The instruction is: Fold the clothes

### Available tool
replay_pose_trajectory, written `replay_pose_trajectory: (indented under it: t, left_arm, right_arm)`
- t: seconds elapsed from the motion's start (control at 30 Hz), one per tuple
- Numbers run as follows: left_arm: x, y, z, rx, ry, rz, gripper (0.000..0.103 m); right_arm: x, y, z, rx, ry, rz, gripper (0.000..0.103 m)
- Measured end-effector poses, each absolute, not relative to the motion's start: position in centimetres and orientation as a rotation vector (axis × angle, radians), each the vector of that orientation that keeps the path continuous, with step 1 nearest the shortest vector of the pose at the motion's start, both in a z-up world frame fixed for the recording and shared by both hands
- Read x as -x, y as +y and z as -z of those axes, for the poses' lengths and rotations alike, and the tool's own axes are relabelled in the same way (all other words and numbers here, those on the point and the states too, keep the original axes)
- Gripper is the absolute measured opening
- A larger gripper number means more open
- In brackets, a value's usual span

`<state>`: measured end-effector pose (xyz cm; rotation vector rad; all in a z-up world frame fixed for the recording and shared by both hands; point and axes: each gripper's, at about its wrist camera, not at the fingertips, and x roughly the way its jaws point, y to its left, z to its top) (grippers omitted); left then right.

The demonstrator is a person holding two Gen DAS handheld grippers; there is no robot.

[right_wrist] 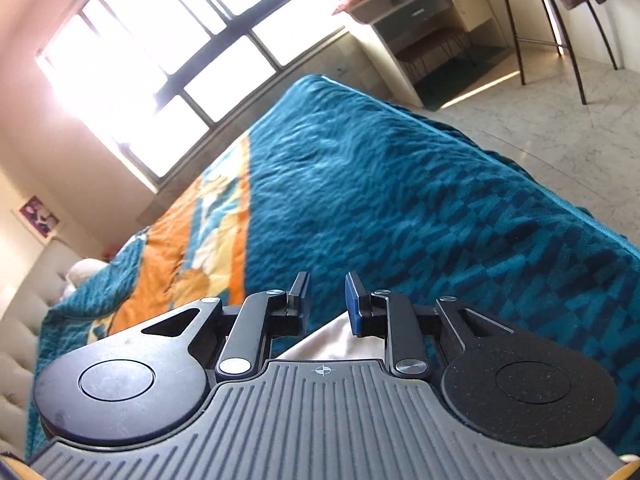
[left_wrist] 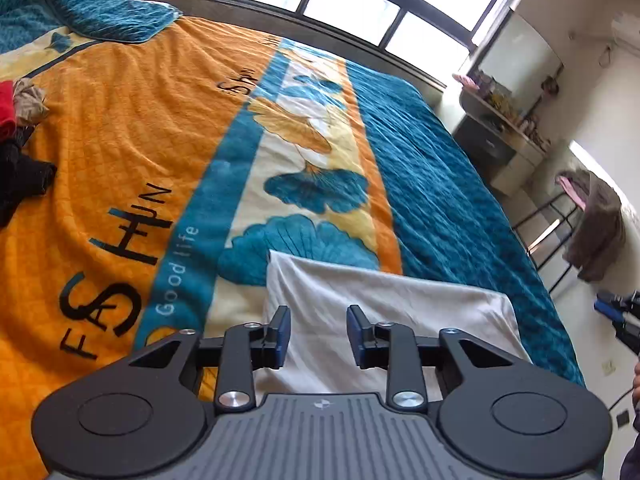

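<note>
A folded white garment (left_wrist: pixel 384 304) lies flat on the orange and teal bedspread (left_wrist: pixel 132 140) near the bed's front edge. My left gripper (left_wrist: pixel 318 336) is open above its near part, holding nothing. My right gripper (right_wrist: pixel 328 306) is open too, above the teal part of the bedspread (right_wrist: pixel 400 200). A corner of the white garment (right_wrist: pixel 332 344) shows just under and behind its fingertips. In the left wrist view the right gripper (left_wrist: pixel 624 316) shows at the far right, off the bed's edge.
A pile of red, beige and black clothes (left_wrist: pixel 18 136) lies at the left of the bed. A teal pillow (left_wrist: pixel 104 12) is at the head. A desk with shelves (left_wrist: pixel 500 120), a chair with draped cloth (left_wrist: pixel 592 224) and the floor (right_wrist: pixel 540 112) are to the right.
</note>
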<state>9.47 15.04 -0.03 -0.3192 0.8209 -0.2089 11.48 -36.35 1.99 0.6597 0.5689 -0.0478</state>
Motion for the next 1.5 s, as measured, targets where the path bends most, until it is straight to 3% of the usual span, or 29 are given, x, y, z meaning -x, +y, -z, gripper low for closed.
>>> replay_pose_trajectory:
  t: [0.07, 0.2, 0.3, 0.37, 0.4, 0.43, 0.47, 0.57, 0.7, 0.83, 0.9, 0.97, 1.03, 1.07, 1.27, 1.5]
  left_arm:
    - [-7.7, 13.2, -1.0, 0.251, 0.869, 0.259, 0.036]
    - [-5.1, 9.6, 0.0, 0.120, 0.907, 0.330, 0.043]
    - [-4.6, 6.5, 2.9, -0.020, 0.893, 0.267, 0.043]
    - [-5.2, 4.5, 5.1, -0.095, 0.863, 0.188, 0.036]
    - [-5.6, 3.7, 6.0, -0.092, 0.859, 0.185, 0.025]
    - [-6.0, 2.9, 6.8, -0.087, 0.856, 0.184, 0.018]
    - [-6.4, 2.2, 7.6, -0.082, 0.853, 0.184, 0.013]
    - [-6.8, -0.1, 9.6, -0.139, 0.834, 0.181, 0.014]
    - [-6.1, -0.8, 12.0, -0.216, 0.944, 0.161, 0.015]
    - [-2.4, 1.2, 10.0, -0.207, 0.959, 0.217, 0.015]
    - [-0.9, 2.2, 8.7, -0.169, 0.959, 0.235, 0.021]
    - [-0.3, 2.8, 7.7, -0.094, 0.928, 0.229, 0.026]
    - [-0.5, 2.9, 7.2, -0.036, 0.886, 0.211, 0.031]
    - [-0.6, 3.0, 6.9, -0.008, 0.864, 0.202, 0.035]
    - [-2.2, 0.9, 8.0, 0.028, 0.846, 0.188, 0.038]
    - [-2.0, 0.1, 9.7, 0.016, 0.904, 0.232, 0.038]
  right_arm:
    - [-9.1, -35.0, -4.1, -0.615, 0.593, 0.002, 0.027]
    - [-6.1, -32.1, -5.2, -0.528, 0.677, -0.081, 0.049]
    - [-5.6, -29.6, -2.6, -0.460, 0.763, -0.093, 0.050]
    - [-6.4, -28.1, 1.0, -0.437, 0.847, -0.083, 0.043]
    - [-6.8, -27.2, 2.8, -0.423, 0.886, -0.083, 0.018]
    - [-7.3, -26.3, 4.3, -0.400, 0.914, -0.088, 0.004]
    - [-7.8, -25.3, 5.7, -0.377, 0.943, -0.093, 0.004]
    - [-8.6, -22.2, 8.4, -0.295, 0.947, -0.131, 0.004]
    - [-9.3, -20.1, 10.8, -0.163, 0.992, -0.131, 0.007]
    - [-6.0, -21.8, 10.1, -0.219, 1.067, -0.136, 0.007]
    - [-3.6, -23.3, 9.1, -0.268, 1.076, -0.136, 0.009]
    - [-1.5, -25.0, 8.1, -0.337, 1.065, -0.131, 0.018]
    - [0.1, -27.5, 7.3, -0.470, 1.003, -0.116, 0.057]
    - [0.5, -28.7, 7.2, -0.541, 0.959, -0.087, 0.062]
    - [-0.5, -34.0, 9.8, -0.918, 0.862, 0.060, 0.060]
    - [-2.6, -35.4, 13.5, -1.029, 0.860, 0.157, 0.051]
